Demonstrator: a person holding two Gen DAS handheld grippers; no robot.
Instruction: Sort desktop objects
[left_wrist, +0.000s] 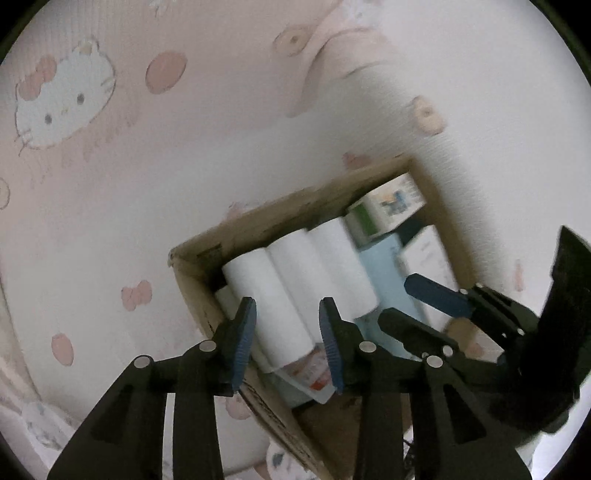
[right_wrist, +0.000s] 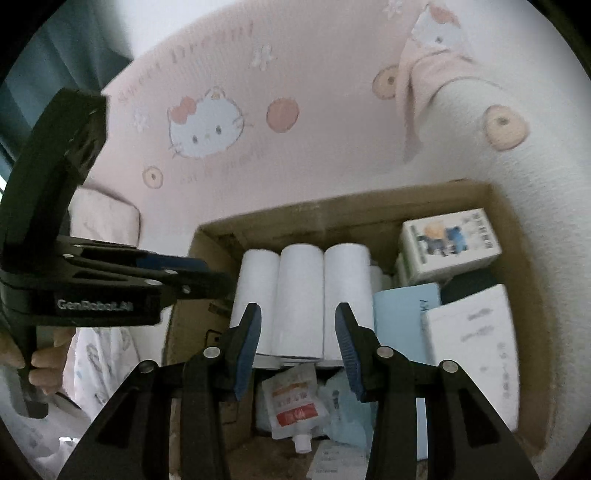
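The cardboard box (right_wrist: 517, 295) sits on a pink cartoon-cat bedcover (right_wrist: 314, 74) and holds the sorted things; both grippers hang above it, pointing steeply down.

At the left inside the box, three white paper rolls (right_wrist: 301, 295) lie side by side against the far wall, touching one another. Laid parallel like that they probably take least room and cannot roll about. A fourth white shape peeks out behind the third roll, but I cannot tell what it is.

In front of the rolls lies one spouted pouch (right_wrist: 291, 406) with a red label, flat on the box floor, with crumpled pale-blue packaging just beside it.

To the right come a light-blue flat box (right_wrist: 399, 310), then one white carton (right_wrist: 476, 339) standing along the right wall, and one small carton with a cartoon print (right_wrist: 450, 243) in the far right corner.

The left gripper (left_wrist: 288, 332) is parted with nothing between its pads. The right gripper (right_wrist: 299, 339) likewise stands parted and empty. Outside the box, far left, fingers (right_wrist: 40, 362) wrap the left handle.
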